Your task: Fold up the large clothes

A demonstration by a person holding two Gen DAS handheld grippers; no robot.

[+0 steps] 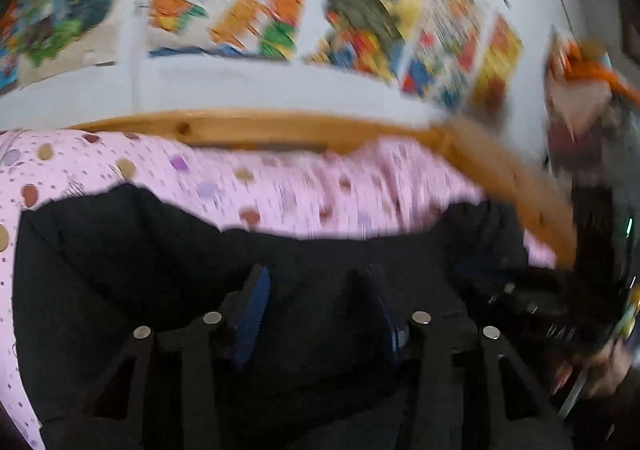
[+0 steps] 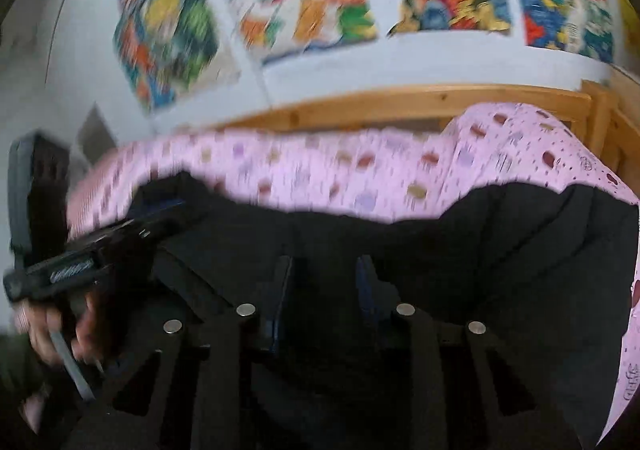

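Black garment (image 1: 160,250) spread across pink spotted bedsheet (image 1: 280,186), wooden bed frame (image 1: 256,128) behind, blurred colourful posters (image 1: 256,2) on white wall; left gripper (image 1: 316,282) positioned directly over the dark cloth, fingers parted with a moderate gap, contact with fabric not determinable; right gripper (image 2: 324,274) likewise over black garment (image 2: 480,250), fingers parted narrowly, grasp not determinable; opposite gripper visible at the edge of each view, held in a hand (image 2: 52,330); both views motion-blurred.
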